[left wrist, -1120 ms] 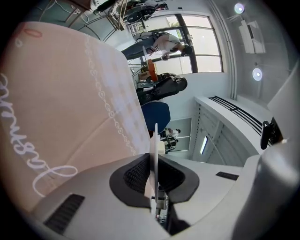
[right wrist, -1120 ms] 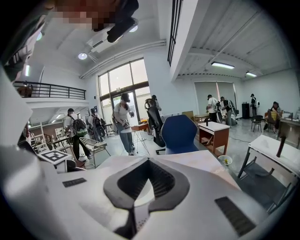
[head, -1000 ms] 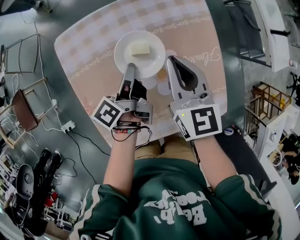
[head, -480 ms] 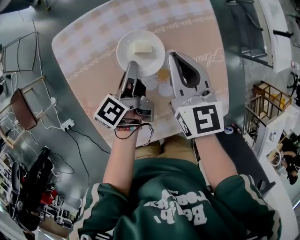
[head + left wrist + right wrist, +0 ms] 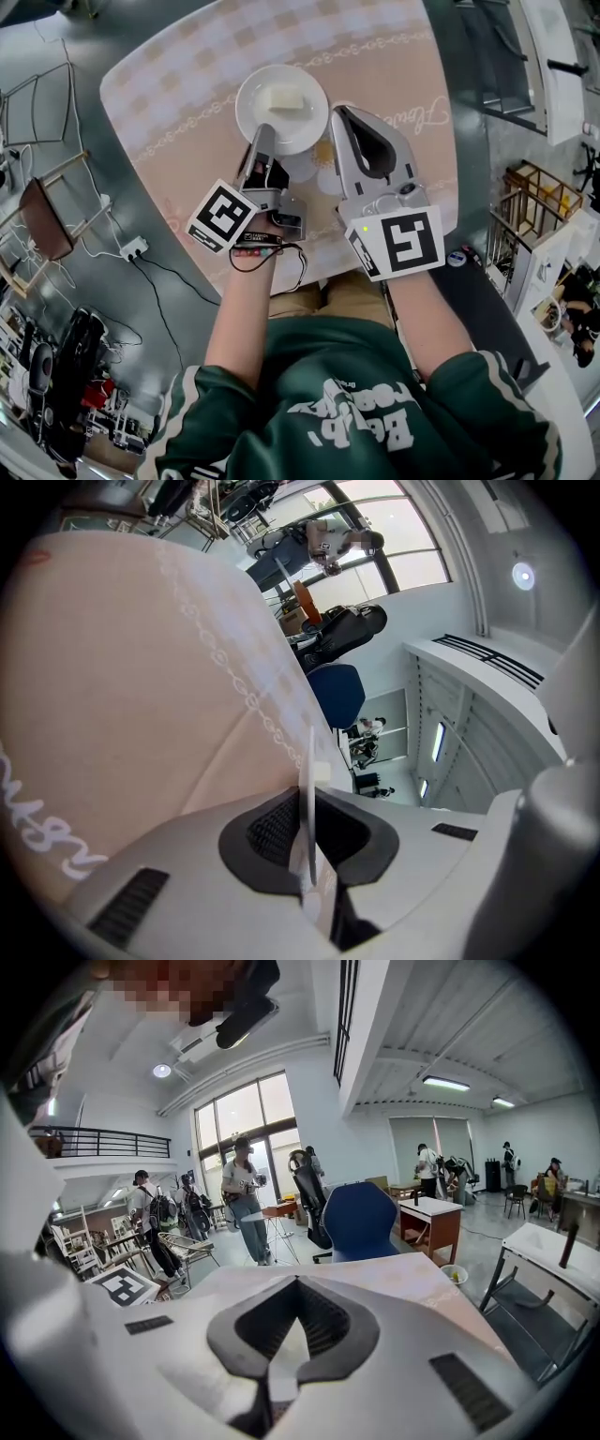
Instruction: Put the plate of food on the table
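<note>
While the left gripper (image 5: 262, 133) pinches the near rim of the plate (image 5: 306, 127) over the table (image 5: 187, 66), a pale block of food (image 5: 284, 99) lies on it (whether the plate rests on the table is unclear). The right gripper (image 5: 337, 112) is just beside, its jaws pressed together and empty. Only the left gripper view shows the rim edge-on between the pads (image 5: 272, 827).

Glossy ceramic plate (image 5: 305, 127), matt cloth tablecloth (image 5: 187, 84)
</note>
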Tool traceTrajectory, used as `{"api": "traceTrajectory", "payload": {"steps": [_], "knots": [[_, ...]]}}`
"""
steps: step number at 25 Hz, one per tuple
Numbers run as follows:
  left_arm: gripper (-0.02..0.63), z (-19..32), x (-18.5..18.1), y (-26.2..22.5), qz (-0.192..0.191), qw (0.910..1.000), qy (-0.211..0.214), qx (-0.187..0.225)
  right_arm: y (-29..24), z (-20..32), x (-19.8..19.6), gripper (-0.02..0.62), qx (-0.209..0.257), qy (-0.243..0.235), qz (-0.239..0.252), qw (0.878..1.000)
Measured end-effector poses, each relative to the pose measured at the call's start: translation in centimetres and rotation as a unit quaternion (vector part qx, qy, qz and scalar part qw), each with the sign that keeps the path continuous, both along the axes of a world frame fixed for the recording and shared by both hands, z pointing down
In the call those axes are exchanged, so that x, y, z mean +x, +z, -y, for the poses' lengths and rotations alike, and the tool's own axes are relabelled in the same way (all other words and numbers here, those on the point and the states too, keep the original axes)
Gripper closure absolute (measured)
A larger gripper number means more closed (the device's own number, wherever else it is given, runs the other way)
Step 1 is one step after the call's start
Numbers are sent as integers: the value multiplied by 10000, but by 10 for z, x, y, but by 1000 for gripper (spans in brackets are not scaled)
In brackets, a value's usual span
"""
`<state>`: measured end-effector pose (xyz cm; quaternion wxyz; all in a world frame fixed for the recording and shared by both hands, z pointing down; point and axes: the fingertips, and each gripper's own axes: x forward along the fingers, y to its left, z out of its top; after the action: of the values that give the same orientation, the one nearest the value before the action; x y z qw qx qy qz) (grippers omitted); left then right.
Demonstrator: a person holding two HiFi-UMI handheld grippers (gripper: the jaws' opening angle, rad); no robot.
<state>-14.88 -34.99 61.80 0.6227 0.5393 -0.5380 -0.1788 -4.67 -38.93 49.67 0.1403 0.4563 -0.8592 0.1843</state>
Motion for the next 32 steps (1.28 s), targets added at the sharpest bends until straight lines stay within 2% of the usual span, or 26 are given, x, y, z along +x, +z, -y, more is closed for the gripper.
{"api": "traceTrajectory", "payload": {"steps": [6,10,16,23,26,32], "knots": [[571,-4,9,9,348,9982,345,-337,3,1,6,581,-77,12,-1,10000],[571,-6,11,9,488,9969,500,-354,5,-2,6,581,-133,19,-14,9999],[518,-6,13,8,604,9955,663,-309,12,-6,5,581,-256,35,-28,9997],[474,-8,12,8,649,9951,645,-372,13,-9,4,581,-281,14,-25,9996],[471,-9,10,8,795,9939,661,-373,14,-10,5,581,-300,33,-35,9995],[471,-15,5,5,811,9942,588,-405,10,-14,4,581,-236,-24,-125,9996]]}}
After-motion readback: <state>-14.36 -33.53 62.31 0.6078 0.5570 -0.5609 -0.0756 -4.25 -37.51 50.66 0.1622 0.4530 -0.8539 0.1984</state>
